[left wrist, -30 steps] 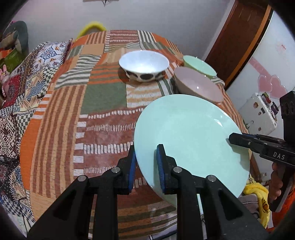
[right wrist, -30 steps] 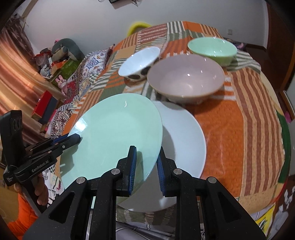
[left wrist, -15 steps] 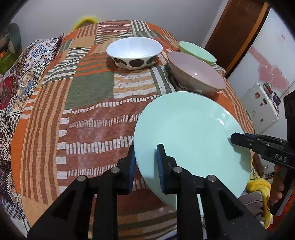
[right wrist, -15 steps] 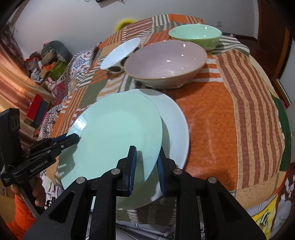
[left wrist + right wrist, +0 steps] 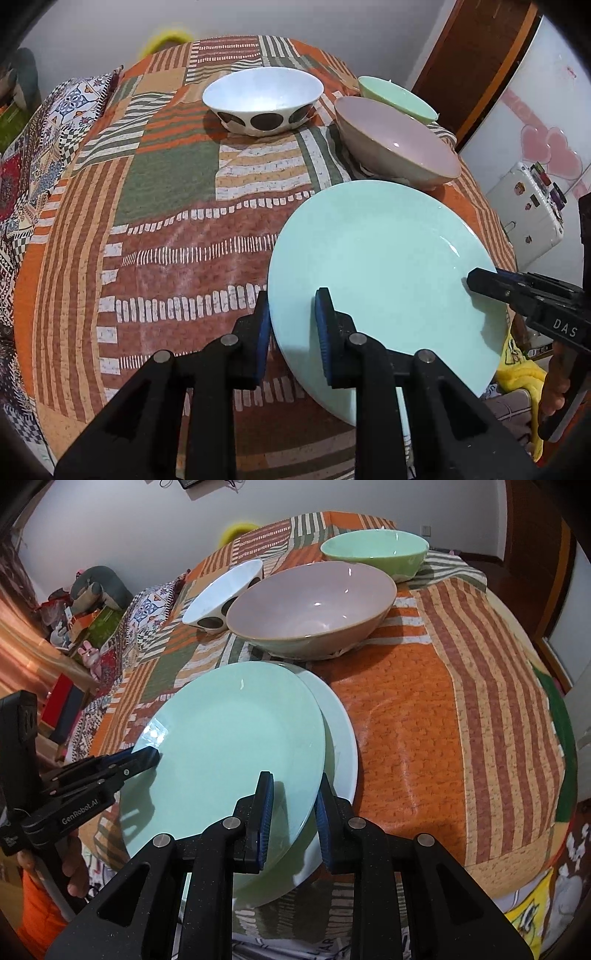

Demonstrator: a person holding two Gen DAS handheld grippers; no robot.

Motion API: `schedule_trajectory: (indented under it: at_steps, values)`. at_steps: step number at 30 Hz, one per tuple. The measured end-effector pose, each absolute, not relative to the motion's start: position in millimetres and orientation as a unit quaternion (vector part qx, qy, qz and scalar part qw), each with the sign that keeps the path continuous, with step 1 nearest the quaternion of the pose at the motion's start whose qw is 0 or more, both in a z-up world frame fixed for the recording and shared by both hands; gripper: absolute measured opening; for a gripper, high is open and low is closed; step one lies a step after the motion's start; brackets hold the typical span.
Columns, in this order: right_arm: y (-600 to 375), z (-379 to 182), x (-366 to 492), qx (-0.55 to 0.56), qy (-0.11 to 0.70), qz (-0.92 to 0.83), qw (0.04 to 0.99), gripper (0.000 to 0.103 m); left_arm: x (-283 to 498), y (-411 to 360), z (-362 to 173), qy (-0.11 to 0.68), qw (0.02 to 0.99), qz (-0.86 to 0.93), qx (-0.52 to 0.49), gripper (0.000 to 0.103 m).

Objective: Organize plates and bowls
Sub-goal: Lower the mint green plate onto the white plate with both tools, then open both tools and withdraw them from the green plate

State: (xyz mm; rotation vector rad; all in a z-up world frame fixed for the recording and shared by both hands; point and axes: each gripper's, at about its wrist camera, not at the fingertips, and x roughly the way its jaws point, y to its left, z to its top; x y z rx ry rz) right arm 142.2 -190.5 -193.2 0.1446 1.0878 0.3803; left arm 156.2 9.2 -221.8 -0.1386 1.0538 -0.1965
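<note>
While both pairs of fingers stay nearly closed, the left gripper (image 5: 291,330) and right gripper (image 5: 293,814) each pinch an opposite rim of the round mint-green ceramic plate (image 5: 229,753), held tilted just over the pale white plate (image 5: 341,746) on the patchwork-clothed desk (image 5: 443,701). Uneven lowering could make it slide off-centre or clatter. Beyond stand the pink bowl (image 5: 310,605), spotted white bowl (image 5: 262,99) and green bowl (image 5: 373,550).
</note>
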Motion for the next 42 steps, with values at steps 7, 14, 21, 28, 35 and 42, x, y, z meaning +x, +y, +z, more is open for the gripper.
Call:
schedule_trajectory:
  at_steps: [7, 14, 21, 28, 35, 42]
  values:
    - [-190, -194, 145, 0.071, 0.512, 0.186, 0.836, 0.021, 159, 9, -225, 0.500, 0.859, -0.085, -0.061, 0.024]
    - [-188, -193, 144, 0.064, 0.508, 0.186, 0.839, 0.022, 157, 0, -227, 0.496, 0.865, -0.074, -0.034, 0.027]
    - [-191, -191, 143, 0.062, 0.508, 0.187, 0.839, 0.022, 157, -1, -228, 0.495, 0.865, -0.073, -0.031, 0.029]
    - [-189, -187, 139, 0.046, 0.512, 0.186, 0.837, 0.023, 157, -2, -229, 0.496, 0.865, -0.074, -0.031, 0.032]
    - [-194, -182, 136, 0.047, 0.510, 0.185, 0.839, 0.023, 158, 0, -230, 0.497, 0.864, -0.077, -0.036, 0.033]
    - [-203, -171, 131, 0.042, 0.487, 0.168, 0.856, 0.047, 155, 4, -226, 0.499, 0.863, -0.076, -0.039, 0.033]
